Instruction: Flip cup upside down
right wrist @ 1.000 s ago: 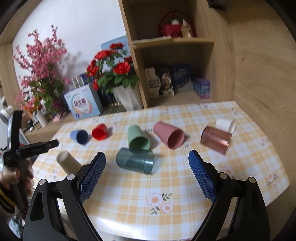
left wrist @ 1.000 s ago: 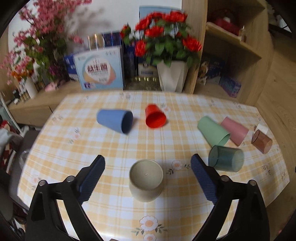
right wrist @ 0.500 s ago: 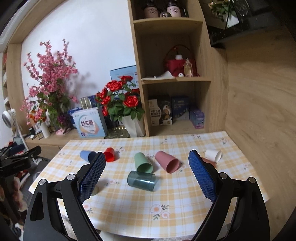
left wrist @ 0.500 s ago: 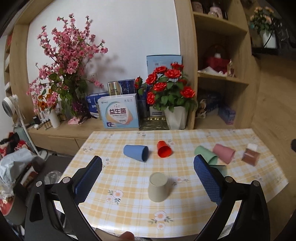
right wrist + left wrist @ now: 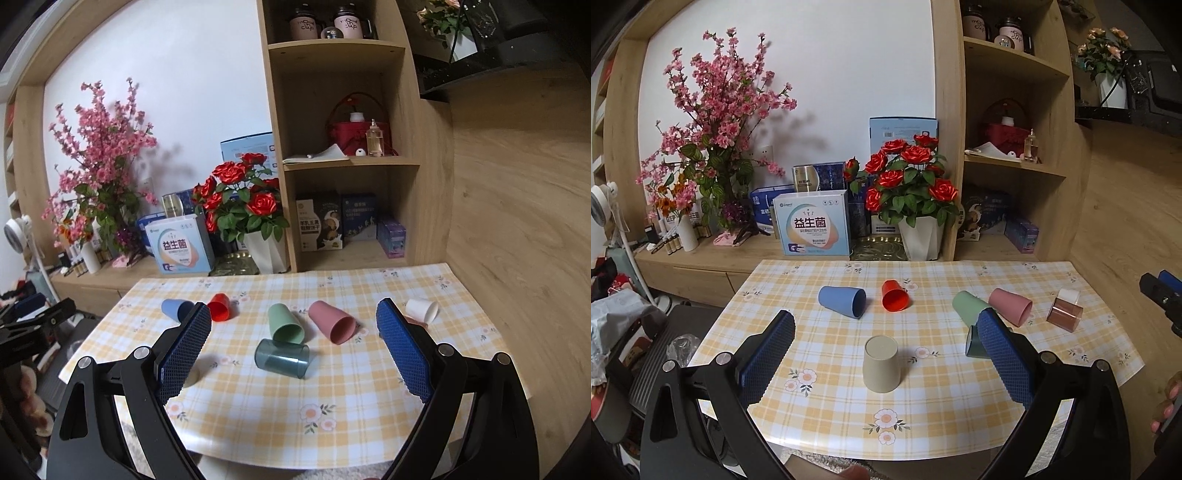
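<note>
A beige cup point(image 5: 881, 363) stands upside down on the checked tablecloth point(image 5: 827, 398) near the front edge. My left gripper point(image 5: 886, 354) is open and empty, held back from the table with the cup between its fingers in view. My right gripper point(image 5: 293, 350) is open and empty, also back from the table. On their sides lie a blue cup point(image 5: 843, 301), a red cup point(image 5: 894, 295), a green cup point(image 5: 285, 323), a pink cup point(image 5: 331, 322), a dark clear cup point(image 5: 282, 358), a brown clear cup point(image 5: 1064, 313) and a white cup point(image 5: 421, 309).
A pot of red roses point(image 5: 916, 206), a white box point(image 5: 812, 225) and pink blossom branches point(image 5: 713, 147) stand on the sideboard behind the table. Wooden shelves point(image 5: 343, 162) rise at the back right. A wood-panelled wall point(image 5: 517, 221) runs along the right.
Both grippers have pulled back and up from the table, so the cups look smaller. The beige cup, seen from above a second ago, now stands upside down farther off.
</note>
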The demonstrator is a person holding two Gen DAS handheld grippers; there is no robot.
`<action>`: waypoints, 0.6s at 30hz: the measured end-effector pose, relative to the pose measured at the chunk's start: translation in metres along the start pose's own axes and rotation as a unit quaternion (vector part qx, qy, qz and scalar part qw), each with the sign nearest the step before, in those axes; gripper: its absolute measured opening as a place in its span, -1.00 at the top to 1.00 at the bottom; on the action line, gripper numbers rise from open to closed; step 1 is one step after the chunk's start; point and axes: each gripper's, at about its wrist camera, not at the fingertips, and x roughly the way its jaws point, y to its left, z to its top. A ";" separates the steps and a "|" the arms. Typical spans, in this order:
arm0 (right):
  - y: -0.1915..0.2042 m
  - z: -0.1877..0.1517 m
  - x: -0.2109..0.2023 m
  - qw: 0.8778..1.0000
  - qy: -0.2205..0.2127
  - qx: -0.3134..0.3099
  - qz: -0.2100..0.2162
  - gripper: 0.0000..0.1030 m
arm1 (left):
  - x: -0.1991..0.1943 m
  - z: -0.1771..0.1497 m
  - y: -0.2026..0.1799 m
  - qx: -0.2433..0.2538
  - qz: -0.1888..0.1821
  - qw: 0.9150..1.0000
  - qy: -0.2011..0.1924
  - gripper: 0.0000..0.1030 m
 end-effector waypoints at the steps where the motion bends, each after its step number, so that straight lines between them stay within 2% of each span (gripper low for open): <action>1: 0.000 0.000 -0.001 1.000 0.000 -0.001 -0.001 -0.71 | -0.001 0.000 0.000 0.000 -0.004 1.000 -0.002 -0.88; 18: 0.002 0.000 -0.003 1.000 0.005 -0.004 -0.010 -0.71 | -0.006 0.001 -0.004 0.003 -0.021 1.000 -0.007 -0.88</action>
